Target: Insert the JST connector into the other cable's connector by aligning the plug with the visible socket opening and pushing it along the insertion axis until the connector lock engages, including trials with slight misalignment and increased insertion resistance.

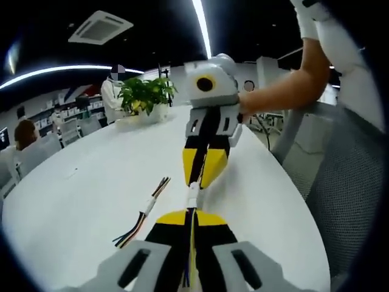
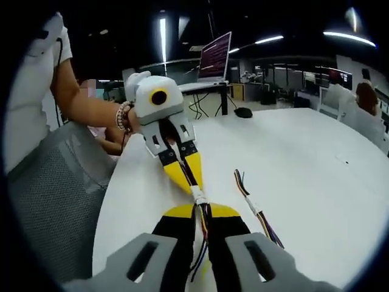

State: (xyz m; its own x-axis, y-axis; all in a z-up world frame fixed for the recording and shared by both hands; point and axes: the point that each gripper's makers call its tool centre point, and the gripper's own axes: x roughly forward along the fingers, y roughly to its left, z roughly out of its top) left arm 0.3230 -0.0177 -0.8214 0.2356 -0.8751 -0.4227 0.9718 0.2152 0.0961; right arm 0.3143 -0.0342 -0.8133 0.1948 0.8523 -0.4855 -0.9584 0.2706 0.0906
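My left gripper (image 1: 192,213) is shut on a cable whose coloured wires run back between its black-and-yellow jaws. Just ahead, the white JST connector (image 1: 193,193) bridges the small gap to my right gripper (image 1: 202,181), which points back at it, tip to tip. In the right gripper view, my right gripper (image 2: 203,210) is shut on its own wire bundle, with the white connector (image 2: 198,194) at its tips and my left gripper (image 2: 191,184) facing it. Whether plug and socket are fully joined I cannot tell. Both grippers hover just above the white table (image 1: 79,182).
A spare wire harness (image 1: 143,215) (image 2: 255,210) lies on the table beside the grippers. A potted plant (image 1: 146,97) stands at the far edge, a monitor (image 2: 215,61) and mouse (image 2: 243,112) on the other side. A mesh chair (image 1: 352,182) and the person's arm (image 1: 285,91) are close by.
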